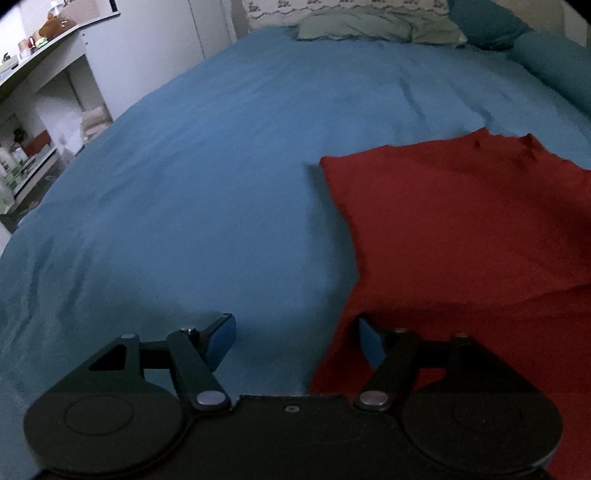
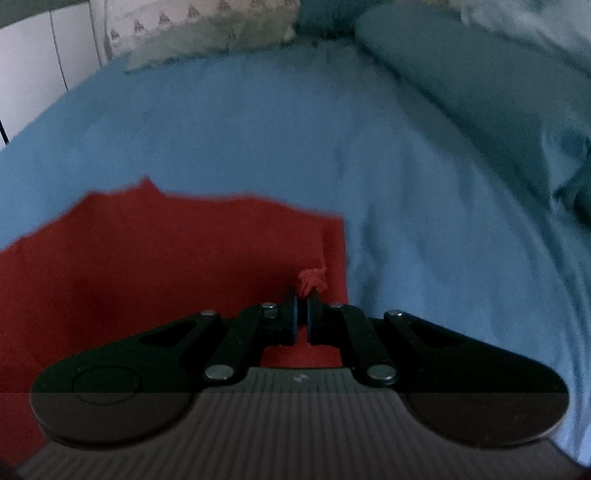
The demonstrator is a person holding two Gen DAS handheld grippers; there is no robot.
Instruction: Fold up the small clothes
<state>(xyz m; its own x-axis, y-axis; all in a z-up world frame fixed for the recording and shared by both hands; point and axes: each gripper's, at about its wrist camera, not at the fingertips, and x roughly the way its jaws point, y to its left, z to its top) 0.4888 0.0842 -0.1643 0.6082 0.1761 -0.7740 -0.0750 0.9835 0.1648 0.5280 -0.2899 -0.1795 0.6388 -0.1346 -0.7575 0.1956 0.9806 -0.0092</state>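
A red cloth [image 1: 461, 229] lies spread on the blue bedsheet [image 1: 207, 177], at the right of the left wrist view. My left gripper [image 1: 297, 341] is open and empty, low over the cloth's left edge; its right finger is over the red fabric, its left finger over the sheet. In the right wrist view the red cloth [image 2: 155, 258] fills the lower left. My right gripper [image 2: 303, 299] is shut on a bunched bit of the cloth's right edge, which pokes out above the fingertips.
Pillows [image 1: 376, 26] and a teal bolster [image 1: 554, 62] lie at the head of the bed. A white shelf unit [image 1: 48, 92] with small items stands left of the bed. A rumpled blue duvet [image 2: 498, 92] lies at the right.
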